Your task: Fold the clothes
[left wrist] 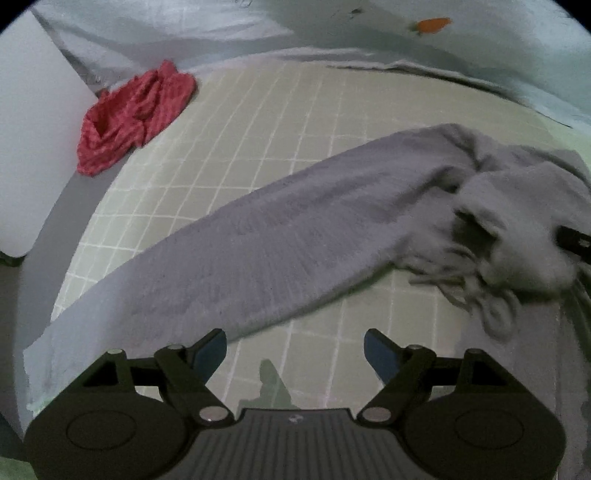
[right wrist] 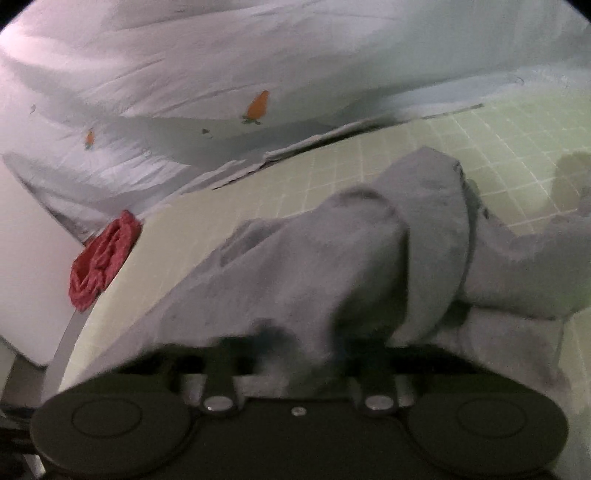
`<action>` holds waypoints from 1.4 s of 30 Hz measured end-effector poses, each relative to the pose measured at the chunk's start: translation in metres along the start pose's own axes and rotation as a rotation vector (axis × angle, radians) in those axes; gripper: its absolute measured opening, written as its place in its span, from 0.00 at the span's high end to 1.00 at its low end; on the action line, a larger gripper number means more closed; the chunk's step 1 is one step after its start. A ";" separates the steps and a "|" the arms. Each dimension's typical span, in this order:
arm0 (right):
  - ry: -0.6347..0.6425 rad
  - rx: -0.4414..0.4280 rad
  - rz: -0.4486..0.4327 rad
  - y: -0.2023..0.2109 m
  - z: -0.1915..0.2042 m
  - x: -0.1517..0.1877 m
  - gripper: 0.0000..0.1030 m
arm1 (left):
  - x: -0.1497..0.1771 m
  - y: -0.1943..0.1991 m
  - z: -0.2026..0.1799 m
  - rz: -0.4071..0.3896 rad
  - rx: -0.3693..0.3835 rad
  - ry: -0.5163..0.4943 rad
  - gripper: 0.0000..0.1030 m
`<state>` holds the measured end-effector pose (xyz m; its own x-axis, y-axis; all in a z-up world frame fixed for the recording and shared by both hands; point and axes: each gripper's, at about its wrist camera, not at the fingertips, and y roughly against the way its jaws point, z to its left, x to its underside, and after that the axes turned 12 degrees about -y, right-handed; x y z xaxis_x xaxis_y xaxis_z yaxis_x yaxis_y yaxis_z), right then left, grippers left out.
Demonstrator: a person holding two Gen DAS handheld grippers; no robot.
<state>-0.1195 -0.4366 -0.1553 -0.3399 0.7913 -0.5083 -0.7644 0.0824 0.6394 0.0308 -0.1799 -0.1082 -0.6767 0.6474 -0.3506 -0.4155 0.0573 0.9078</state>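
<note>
A long grey scarf [left wrist: 295,236] with a fringed end lies slantwise across the green grid mat [left wrist: 277,122]. My left gripper [left wrist: 295,350] hangs open over the mat just below the scarf's lower edge, with nothing between its fingers. In the right wrist view the scarf [right wrist: 332,258] is bunched and raised. A fold of it is drawn into my right gripper [right wrist: 299,358], whose fingers are hidden by the cloth and stand close together. In the left wrist view, a dark part of the right gripper [left wrist: 572,240] shows at the right edge under the lifted fringed end.
A crumpled red patterned cloth [left wrist: 136,114] [right wrist: 103,258] lies at the mat's far left corner. A pale blue sheet with carrot prints [left wrist: 184,33] [right wrist: 221,74] is heaped behind the mat. A white block [left wrist: 33,129] stands at the left.
</note>
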 end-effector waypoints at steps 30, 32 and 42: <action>0.065 0.341 -0.124 0.101 -0.083 0.019 0.18 | 0.007 -0.005 -0.040 -0.004 0.223 -0.110 0.20; -0.016 0.345 -0.112 0.124 -0.098 0.043 0.20 | 0.024 0.004 -0.046 -0.016 0.258 -0.136 0.20; -0.022 0.322 -0.024 0.161 -0.119 0.102 0.69 | 0.083 0.003 -0.051 -0.011 0.415 0.029 0.58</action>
<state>-0.3421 -0.4145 -0.1726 -0.3088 0.7995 -0.5152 -0.5583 0.2861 0.7787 -0.0576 -0.1649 -0.1460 -0.6927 0.6241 -0.3616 -0.1463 0.3693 0.9177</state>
